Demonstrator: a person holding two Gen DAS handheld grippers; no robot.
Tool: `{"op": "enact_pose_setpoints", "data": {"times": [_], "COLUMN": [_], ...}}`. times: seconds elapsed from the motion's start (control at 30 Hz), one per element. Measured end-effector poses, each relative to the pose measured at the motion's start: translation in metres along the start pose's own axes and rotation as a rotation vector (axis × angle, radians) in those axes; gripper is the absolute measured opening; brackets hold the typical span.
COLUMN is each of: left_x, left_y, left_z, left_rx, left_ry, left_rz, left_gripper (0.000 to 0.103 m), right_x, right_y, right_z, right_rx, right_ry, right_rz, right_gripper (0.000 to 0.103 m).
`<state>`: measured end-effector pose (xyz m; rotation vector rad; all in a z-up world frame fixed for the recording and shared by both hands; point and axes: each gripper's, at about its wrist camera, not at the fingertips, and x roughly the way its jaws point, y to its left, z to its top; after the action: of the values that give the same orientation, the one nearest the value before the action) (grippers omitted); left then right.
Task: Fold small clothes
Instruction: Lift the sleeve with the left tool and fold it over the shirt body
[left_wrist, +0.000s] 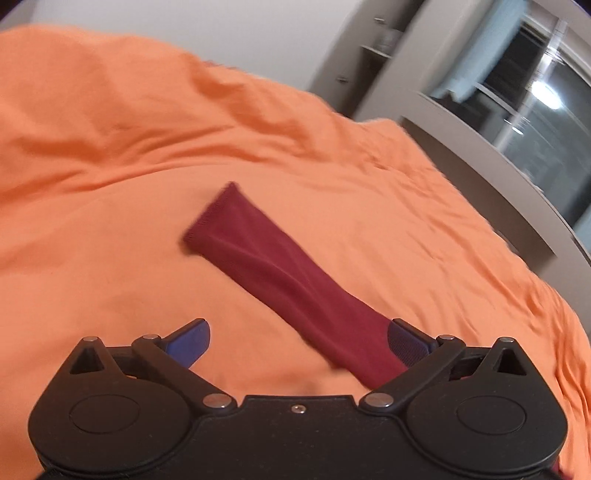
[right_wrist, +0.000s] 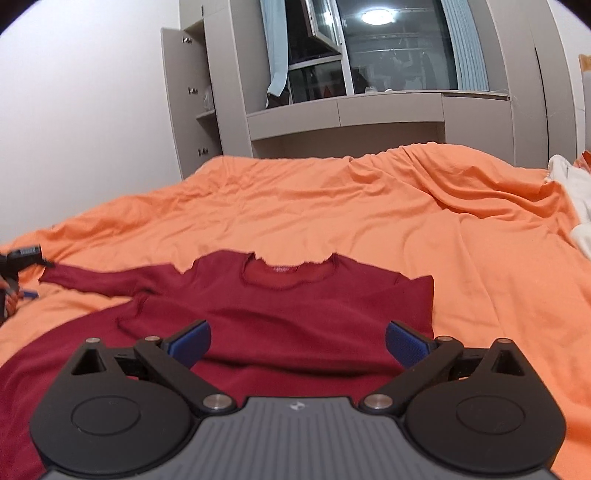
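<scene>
Dark red long-sleeve shirt (right_wrist: 280, 317) flat on orange bedsheet (right_wrist: 369, 206); neck label (right_wrist: 283, 268) unreadable. Left gripper (left_wrist: 297, 345), right gripper (right_wrist: 298, 343): jaws released, empty.

Wide bare sheet (right_wrist: 332, 206) is seen beyond the shirt (right_wrist: 280, 314), open to the bed's far edge. Far edge is closed off by the cabinet (right_wrist: 347, 114). Right edge is taken by white cloth (right_wrist: 569, 199). Sleeve (left_wrist: 273, 273) is laid out across bare sheet.
</scene>
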<state>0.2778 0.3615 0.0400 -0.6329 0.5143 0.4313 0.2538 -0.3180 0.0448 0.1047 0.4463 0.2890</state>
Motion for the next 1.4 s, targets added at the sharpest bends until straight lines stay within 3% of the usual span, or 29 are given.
{"op": "enact_pose_setpoints", "data": {"times": [0.1,0.27,0.33,0.4,0.5,0.67,0.93,1.2,1.4], "left_x": [0.02,0.03,0.032,0.034,0.036,0.028,-0.019,-0.081,-0.123], "left_y": [0.014,0.026,0.026,0.025,0.028,0.021,-0.042,-0.147,-0.241], "left_z": [0.003,0.009,0.011,0.013,0.013,0.018,0.037,0.019,-0.032], "left_rx": [-0.097,-0.192,-0.189,-0.19,-0.212,-0.175,0.082,0.353,0.617], "left_ry": [0.009,-0.067,-0.102,-0.121,-0.137,-0.177,-0.291,-0.355,-0.36], "left_rz": [0.036,0.058,0.063,0.068,0.056,0.037,-0.043,-0.263,-0.422], "left_gripper": [0.096,0.081,0.067,0.035,0.013,0.007,0.007,0.008,0.008], "right_x": [0.013,0.026,0.029,0.031,0.031,0.029,0.023,0.014,0.002], "right_y": [-0.013,-0.02,-0.02,-0.019,-0.018,-0.016,-0.015,-0.015,-0.022], "right_z": [-0.003,-0.017,-0.019,-0.02,-0.022,-0.021,-0.018,-0.012,-0.004], "right_rx": [0.01,-0.005,-0.002,-0.01,-0.022,-0.027,-0.026,-0.021,0.018], "right_ry": [0.011,0.066,0.08,0.082,0.083,0.074,0.052,0.033,-0.007], "right_rz": [-0.025,-0.083,-0.082,-0.083,-0.086,-0.094,-0.086,-0.077,-0.101], "right_gripper": [0.103,0.103,0.103,0.103,0.103,0.103,0.103,0.103,0.103]}}
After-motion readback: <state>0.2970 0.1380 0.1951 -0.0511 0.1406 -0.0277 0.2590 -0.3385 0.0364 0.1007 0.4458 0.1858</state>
